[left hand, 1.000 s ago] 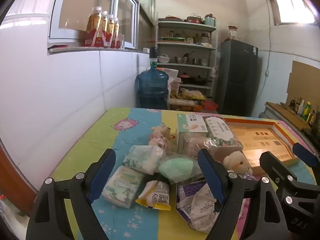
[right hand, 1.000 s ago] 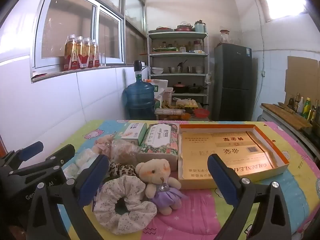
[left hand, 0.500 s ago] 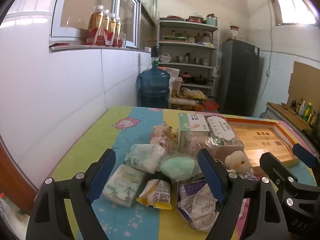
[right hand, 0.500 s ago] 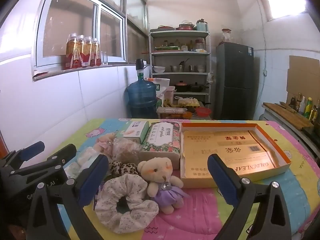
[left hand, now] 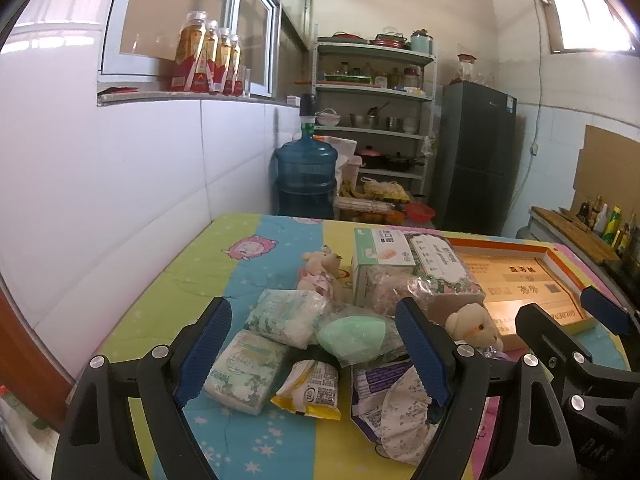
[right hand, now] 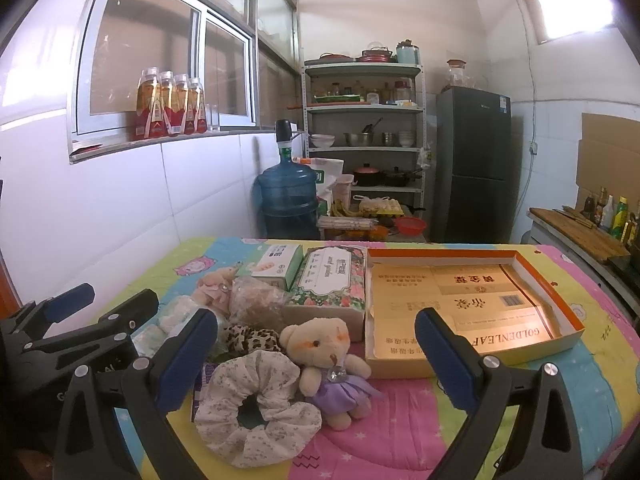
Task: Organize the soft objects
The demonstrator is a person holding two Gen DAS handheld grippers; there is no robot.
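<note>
Scrunchie [right hand: 256, 408] half hidden by left gripper [left hand: 316, 356] finger, bear [right hand: 324, 364] partly hidden too, both grippers' fingers spread wide and empty, right gripper [right hand: 316, 356] above table [right hand: 420, 432] near edge.

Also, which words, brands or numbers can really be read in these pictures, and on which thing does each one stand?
"GOLDENLEAF": inner front wall of the orange-edged box, printed upside down.
Chinese characters on the box floor: visible, I cannot read them reliably.
Floral tissue box: cursive label, too blurred.
White-green carton: print too small.
Yellow packet: too small.
</note>
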